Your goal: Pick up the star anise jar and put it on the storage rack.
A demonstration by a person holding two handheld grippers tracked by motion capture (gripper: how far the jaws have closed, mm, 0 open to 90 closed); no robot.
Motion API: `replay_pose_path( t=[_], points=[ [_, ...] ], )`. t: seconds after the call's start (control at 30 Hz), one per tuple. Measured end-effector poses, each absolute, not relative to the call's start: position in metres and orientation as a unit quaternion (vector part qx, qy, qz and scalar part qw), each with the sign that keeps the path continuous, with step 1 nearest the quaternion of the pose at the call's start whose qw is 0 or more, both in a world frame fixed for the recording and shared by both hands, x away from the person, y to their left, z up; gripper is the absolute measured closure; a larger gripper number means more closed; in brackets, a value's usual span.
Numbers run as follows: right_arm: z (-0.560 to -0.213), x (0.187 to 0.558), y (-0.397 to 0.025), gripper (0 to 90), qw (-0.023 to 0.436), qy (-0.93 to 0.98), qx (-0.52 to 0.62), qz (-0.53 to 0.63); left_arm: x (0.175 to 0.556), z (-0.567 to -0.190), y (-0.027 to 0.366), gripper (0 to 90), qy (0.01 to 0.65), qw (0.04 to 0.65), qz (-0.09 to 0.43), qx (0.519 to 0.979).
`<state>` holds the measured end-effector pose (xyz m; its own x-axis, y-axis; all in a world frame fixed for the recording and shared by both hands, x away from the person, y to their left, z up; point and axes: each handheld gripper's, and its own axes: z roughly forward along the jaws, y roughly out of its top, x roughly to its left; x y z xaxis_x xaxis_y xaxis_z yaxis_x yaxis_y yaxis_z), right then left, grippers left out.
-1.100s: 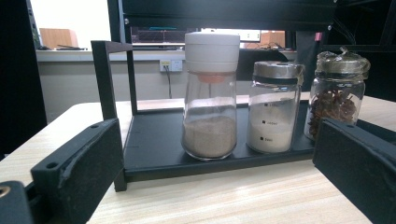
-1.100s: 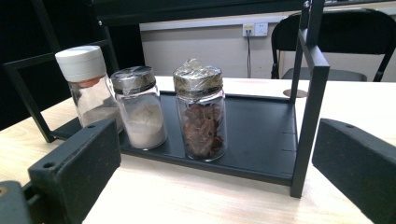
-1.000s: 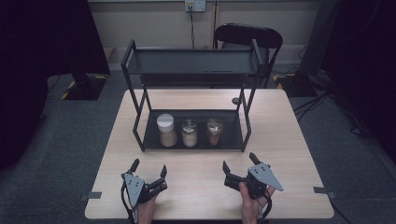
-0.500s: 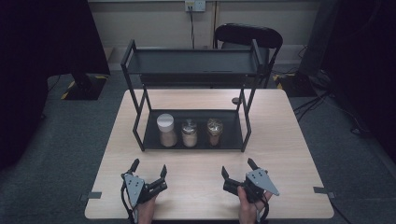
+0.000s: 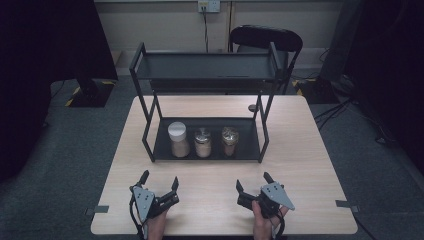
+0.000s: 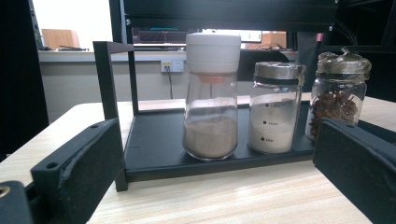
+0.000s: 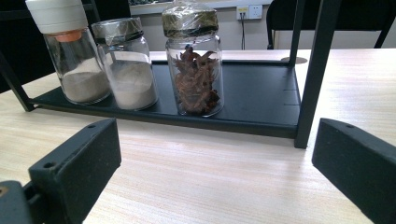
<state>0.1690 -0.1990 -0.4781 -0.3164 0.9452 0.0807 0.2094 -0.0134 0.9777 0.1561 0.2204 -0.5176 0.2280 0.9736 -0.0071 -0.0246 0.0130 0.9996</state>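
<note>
1. Both the left gripper point(image 5: 160, 181) and right gripper point(image 5: 254, 182) are held with jaws spread, empty, in front of the rack point(image 5: 205, 153)
2. Three jars point(image 5: 204, 142) are stood close together on the rack's lower shelf
3. A neighbouring jar could be knocked over if wide jaws are pushed between them

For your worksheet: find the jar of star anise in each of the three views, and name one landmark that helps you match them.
High view: jar of star anise, rightmost of three on the rack's lower shelf.
Left gripper view: far right, partly behind the right jaw.
Right gripper view: centre, nearest jar.
Shared landmark: white-capped jar, at the row's other end.
</note>
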Motion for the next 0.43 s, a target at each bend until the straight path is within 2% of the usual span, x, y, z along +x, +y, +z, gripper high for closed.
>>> replay_pose_path(
  t=[0.43],
  points=[
    [-0.4783,0.1656,-0.1893,0.5,0.362,0.596,0.491,0.522,0.1562,-0.5171,0.2203,1.2,0.436,0.562,0.443,0.546]
  ],
)
